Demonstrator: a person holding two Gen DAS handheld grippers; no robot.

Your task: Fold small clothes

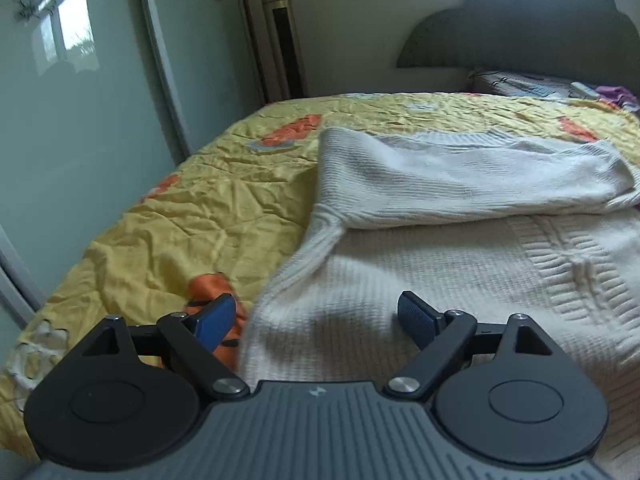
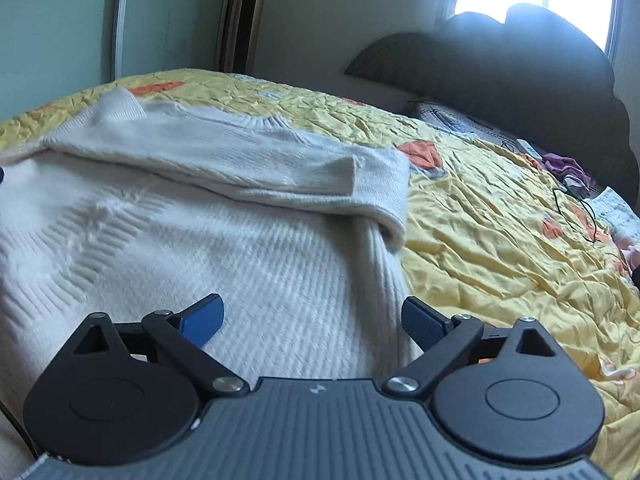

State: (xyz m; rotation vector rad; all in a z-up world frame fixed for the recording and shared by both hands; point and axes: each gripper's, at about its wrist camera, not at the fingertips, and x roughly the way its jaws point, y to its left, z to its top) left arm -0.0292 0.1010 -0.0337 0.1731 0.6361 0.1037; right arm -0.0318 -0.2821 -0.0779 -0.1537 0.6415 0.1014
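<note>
A big bed fills the room, its crumpled yellow quilt [image 1: 192,184] with orange patches running back to a dark scalloped headboard [image 2: 500,72] under a bright window, with a glossy wardrobe door [image 1: 80,100] and a gold tower fan [image 1: 282,36] along the far wall. Spread flat on that quilt lies the cream knitted sweater [image 2: 192,240], both sleeves folded across its upper part, and beyond it near the headboard sit a purple cloth [image 2: 566,166] and a black cable [image 2: 576,216]. Over the sweater's two side edges hover the left gripper [image 1: 318,316] and the right gripper [image 2: 312,316], each with blue pads spread wide and nothing pinched.
</note>
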